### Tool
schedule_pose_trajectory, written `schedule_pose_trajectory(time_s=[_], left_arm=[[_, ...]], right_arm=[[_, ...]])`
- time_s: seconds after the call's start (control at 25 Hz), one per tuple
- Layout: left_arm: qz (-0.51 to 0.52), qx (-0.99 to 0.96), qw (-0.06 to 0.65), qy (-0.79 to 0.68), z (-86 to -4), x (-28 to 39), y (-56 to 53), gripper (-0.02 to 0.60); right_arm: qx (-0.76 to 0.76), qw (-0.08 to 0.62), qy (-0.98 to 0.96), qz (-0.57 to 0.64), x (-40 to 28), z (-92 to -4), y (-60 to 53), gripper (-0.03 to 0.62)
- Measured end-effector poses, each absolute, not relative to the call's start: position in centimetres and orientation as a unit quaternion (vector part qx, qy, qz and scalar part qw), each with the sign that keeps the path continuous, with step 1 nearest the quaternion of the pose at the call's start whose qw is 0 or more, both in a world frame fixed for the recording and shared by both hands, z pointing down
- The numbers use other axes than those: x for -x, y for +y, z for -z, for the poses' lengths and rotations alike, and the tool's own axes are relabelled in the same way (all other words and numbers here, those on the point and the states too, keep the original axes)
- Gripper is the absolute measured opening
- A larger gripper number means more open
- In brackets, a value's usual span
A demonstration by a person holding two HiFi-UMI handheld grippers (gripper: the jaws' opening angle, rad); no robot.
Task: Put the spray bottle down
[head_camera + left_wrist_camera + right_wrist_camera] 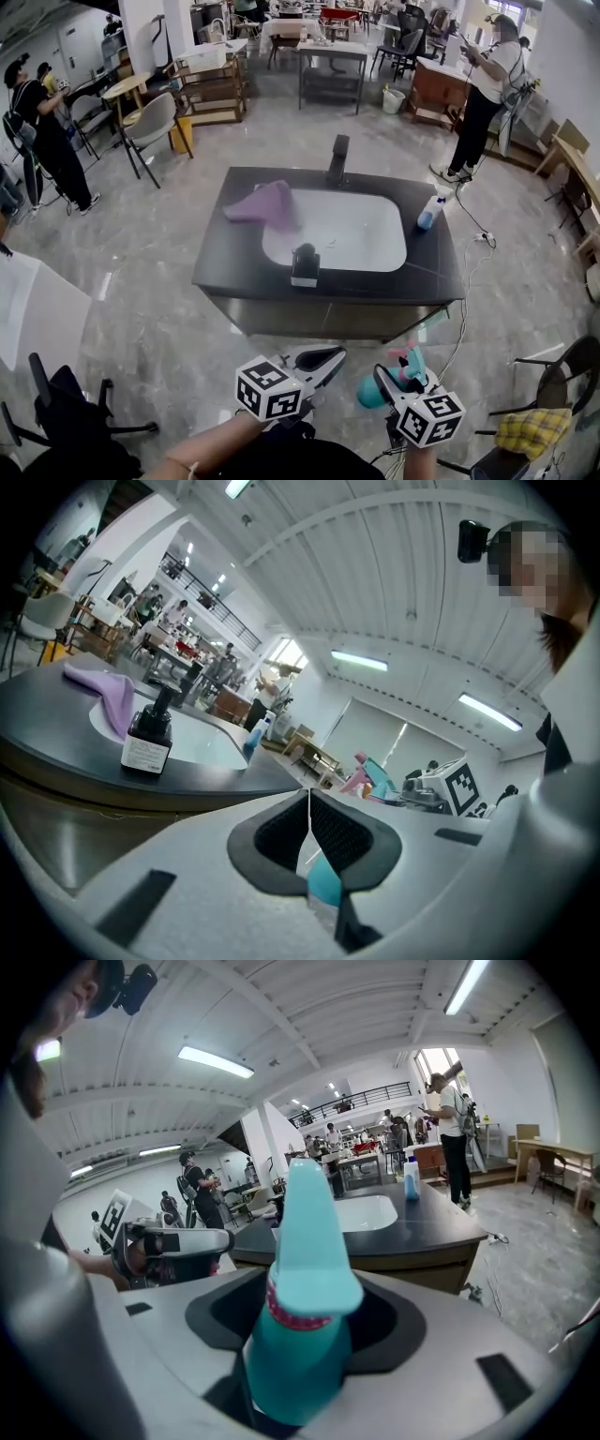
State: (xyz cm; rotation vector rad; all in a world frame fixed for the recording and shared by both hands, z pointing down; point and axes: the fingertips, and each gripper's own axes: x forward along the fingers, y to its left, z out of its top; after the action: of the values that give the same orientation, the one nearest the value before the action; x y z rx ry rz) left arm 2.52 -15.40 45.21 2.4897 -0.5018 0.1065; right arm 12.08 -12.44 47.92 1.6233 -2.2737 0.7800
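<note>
1. While the desk (234, 253) lies well ahead across bare floor, the left gripper (328, 357) hangs low at the person's front. Its jaws are pressed together, and I can make out nothing held between them.
2. On the desk, a purple cloth (262, 203) drapes over the left rim of the white sink (366, 234). A dark bottle (305, 265) stands on the front edge, and a small blue bottle (430, 214) stands to the right of the sink.
3. To the right, the right gripper (398, 377) has its jaws pinching the teal spray bottle (380, 386) by the body below its neck, nozzle end pointing forward. The bottle is in the air, near the person and well apart from the desk.
4. Judging from this, none of the setting down is done. What remains is to carry the bottle to a bare part of the desk, stand it upright there and spread the jaws. The dark surface to the right of the sink looks free enough.
</note>
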Motion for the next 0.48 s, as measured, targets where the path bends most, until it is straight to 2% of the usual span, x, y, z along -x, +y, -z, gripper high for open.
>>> schedule_pose_trajectory(time_s=[0.48], left_arm=[[-0.04, -0.944, 0.278, -0.175, -45.5, -2.9, -19.4, 0.008]], right_arm=[[-0.565, 0.132, -0.769, -0.268, -11.7, -48.3, -15.7, 0.245]])
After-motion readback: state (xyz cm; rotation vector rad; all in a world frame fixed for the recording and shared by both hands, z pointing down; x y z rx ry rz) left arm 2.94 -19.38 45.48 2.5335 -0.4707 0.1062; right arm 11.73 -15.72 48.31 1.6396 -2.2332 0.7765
